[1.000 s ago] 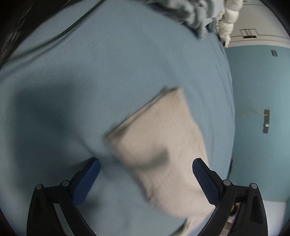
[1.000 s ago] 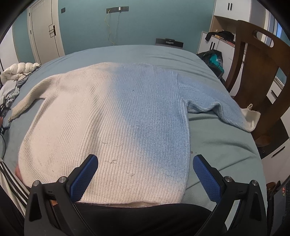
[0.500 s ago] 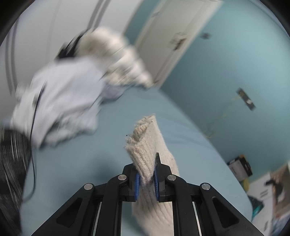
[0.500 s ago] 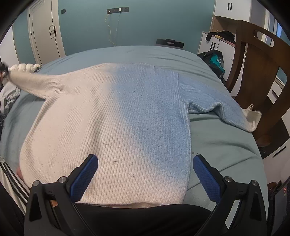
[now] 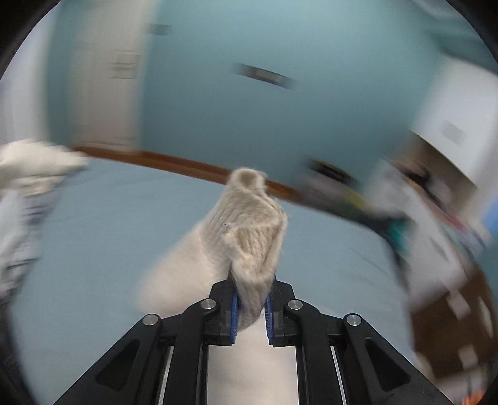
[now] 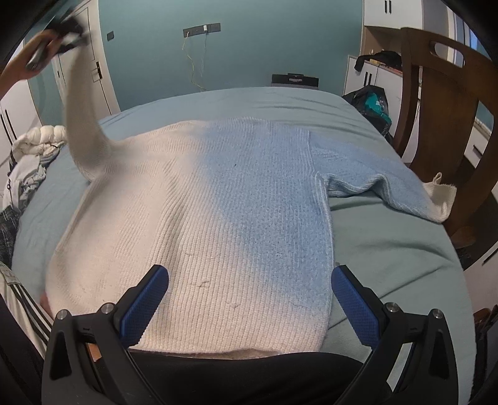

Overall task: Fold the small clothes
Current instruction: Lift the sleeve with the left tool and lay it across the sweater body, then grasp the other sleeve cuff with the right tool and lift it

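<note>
A cream-to-blue knitted sweater (image 6: 218,224) lies flat on the bed, hem toward me. Its cream left sleeve (image 6: 81,124) is lifted high off the bed. My left gripper (image 5: 251,307) is shut on that sleeve's cuff (image 5: 249,230), which sticks up between the blue pads. In the right wrist view the left gripper (image 6: 67,29) is up at the top left in a person's hand. The blue right sleeve (image 6: 379,190) lies out to the right, its cream cuff at the bed's edge. My right gripper (image 6: 249,305) hangs open over the hem, touching nothing.
A pale blue bedsheet (image 6: 389,249) covers the bed. A heap of other clothes (image 6: 28,165) lies at the left edge. A wooden chair (image 6: 442,124) stands close on the right. A dark bag (image 6: 370,102) and white cabinets lie behind.
My left gripper shut on the cream cuff lying on the bed, then lifted the sleeve up high and swung it. The right gripper has stayed open over the hem.
</note>
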Available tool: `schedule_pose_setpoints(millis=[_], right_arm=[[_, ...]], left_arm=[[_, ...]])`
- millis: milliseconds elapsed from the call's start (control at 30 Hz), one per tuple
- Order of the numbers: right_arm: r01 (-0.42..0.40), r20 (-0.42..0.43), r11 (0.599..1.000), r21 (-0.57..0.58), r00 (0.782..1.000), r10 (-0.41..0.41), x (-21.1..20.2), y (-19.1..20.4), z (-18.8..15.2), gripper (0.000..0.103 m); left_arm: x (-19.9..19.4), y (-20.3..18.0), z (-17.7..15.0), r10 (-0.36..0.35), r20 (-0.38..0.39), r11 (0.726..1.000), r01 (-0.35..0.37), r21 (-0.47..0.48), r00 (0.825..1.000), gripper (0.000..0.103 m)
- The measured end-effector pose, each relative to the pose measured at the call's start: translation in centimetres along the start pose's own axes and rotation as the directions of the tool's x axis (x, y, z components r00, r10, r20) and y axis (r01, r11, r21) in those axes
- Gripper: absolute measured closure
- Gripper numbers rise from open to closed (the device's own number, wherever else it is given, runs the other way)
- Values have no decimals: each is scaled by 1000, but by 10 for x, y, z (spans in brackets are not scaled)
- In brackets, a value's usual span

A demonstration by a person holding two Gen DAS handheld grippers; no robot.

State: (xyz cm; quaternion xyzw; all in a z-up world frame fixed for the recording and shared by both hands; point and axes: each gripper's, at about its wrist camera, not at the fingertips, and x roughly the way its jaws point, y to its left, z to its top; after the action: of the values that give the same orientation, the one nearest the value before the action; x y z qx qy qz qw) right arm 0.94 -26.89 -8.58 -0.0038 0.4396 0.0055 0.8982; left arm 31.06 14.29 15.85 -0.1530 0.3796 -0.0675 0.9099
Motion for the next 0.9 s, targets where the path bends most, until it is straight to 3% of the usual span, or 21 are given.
schedule_pose_setpoints(millis=[33, 67, 100, 133, 167, 233, 300, 333, 367, 400, 500, 567, 633, 667, 700, 800, 867, 900], right_arm=[[-6, -3, 1000, 6, 1000, 6, 0, -1, 0, 1], [-11, -7, 1000, 13, 1000, 11, 1, -3, 0, 1], [-16, -13, 1000, 22, 1000, 16, 1, -5, -1, 1], [-17, -16, 999, 28, 1000, 18, 1, -7, -1, 1], [-19, -18, 999, 34, 1000, 20, 1, -8, -2, 1], [-33, -21, 998, 50, 999, 34, 0, -11, -3, 1], [-47, -27, 996, 79, 998, 49, -1, -16, -4, 1], [-50, -30, 994, 97, 998, 53, -1, -19, -3, 1], [-50, -38, 992, 117, 998, 55, 0, -22, -2, 1], [-50, -62, 989, 136, 996, 59, 3, -25, 1, 1], [-131, -99, 965, 226, 983, 157, 18, -34, 25, 1], [-231, -85, 906, 354, 957, 277, 39, -46, 49, 1], [-310, -100, 783, 539, 900, 424, 90, -59, 76, 1], [-320, -99, 730, 604, 879, 467, 112, -63, 82, 1], [-311, -95, 650, 693, 854, 511, 146, -70, 90, 1], [-213, -139, 517, 829, 818, 559, 222, -78, 97, 9], [-131, -174, 479, 868, 824, 540, 253, -84, 97, 28], [-72, -191, 457, 887, 843, 503, 270, -89, 96, 31]], left_arm=[[8, -39, -24, -151, -49, 988, 153, 33, 987, 80], [16, -67, -48, -285, -104, 956, 290, 32, 953, 69], [29, -93, -79, -436, -191, 896, 445, 3, 879, 21], [37, -106, -102, -491, -236, 865, 501, -21, 839, 1], [46, -118, -133, -498, -262, 860, 510, -26, 827, 0], [61, -128, -177, -429, -319, 887, 460, 25, 845, 0], [75, -117, -211, -316, -383, 919, 380, 102, 868, 0], [82, -100, -226, -198, -394, 952, 271, 140, 898, 0], [81, -99, -232, -108, -389, 967, 187, 172, 915, 0], [84, -80, -237, 28, -362, 975, 55, 217, 932, 0], [77, -32, -236, 252, -242, 949, -191, 250, 937, 0], [73, 8, -232, 341, -174, 926, -298, 231, 924, 0], [83, 33, -229, 398, -204, 906, -348, 241, 894, 0], [89, 47, -226, 391, -229, 910, -338, 240, 891, 0], [95, 60, -223, 381, -250, 916, -328, 229, 890, 0], [101, 90, -217, 398, -274, 914, -355, 195, 876, 0], [107, 104, -217, 424, -289, 905, -384, 186, 858, 0], [110, 109, -212, 438, -294, 899, -402, 177, 850, 0]])
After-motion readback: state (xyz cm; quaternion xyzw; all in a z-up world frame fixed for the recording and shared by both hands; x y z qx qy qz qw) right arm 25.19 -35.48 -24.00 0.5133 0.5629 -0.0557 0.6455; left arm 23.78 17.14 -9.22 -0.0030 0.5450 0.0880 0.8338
